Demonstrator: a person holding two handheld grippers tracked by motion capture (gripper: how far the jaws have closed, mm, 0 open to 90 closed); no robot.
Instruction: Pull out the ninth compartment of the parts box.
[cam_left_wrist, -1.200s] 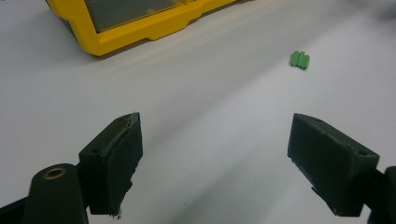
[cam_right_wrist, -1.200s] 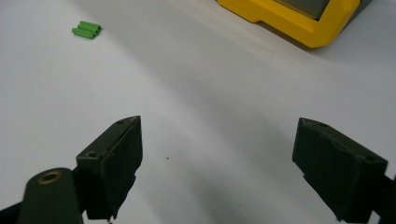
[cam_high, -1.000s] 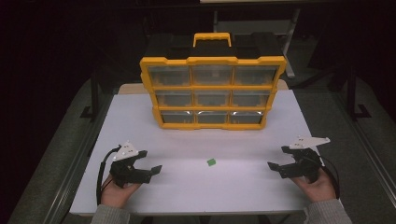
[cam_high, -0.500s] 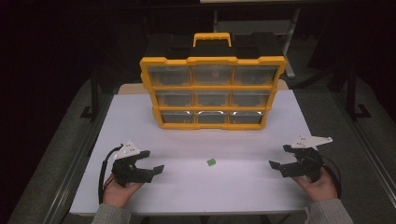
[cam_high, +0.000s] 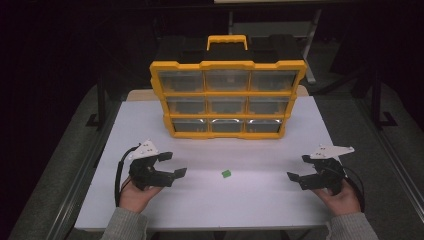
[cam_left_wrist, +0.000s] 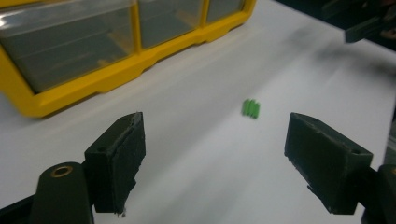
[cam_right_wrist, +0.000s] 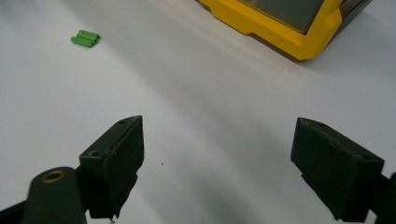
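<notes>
Green little piece (cam_high: 226, 173) is seen lying flat on the white desk (cam_high: 240, 205), in front of the yellow box of drawers (cam_high: 227, 99), between the left tongs (cam_high: 170, 164) and right tongs (cam_high: 299, 171), both held wide open with nothing gripped.

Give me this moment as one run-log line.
left tongs: open, empty | right tongs: open, empty | green piece: loose on table, between tongs | yellow drawer box: upright, drawers shut
</notes>
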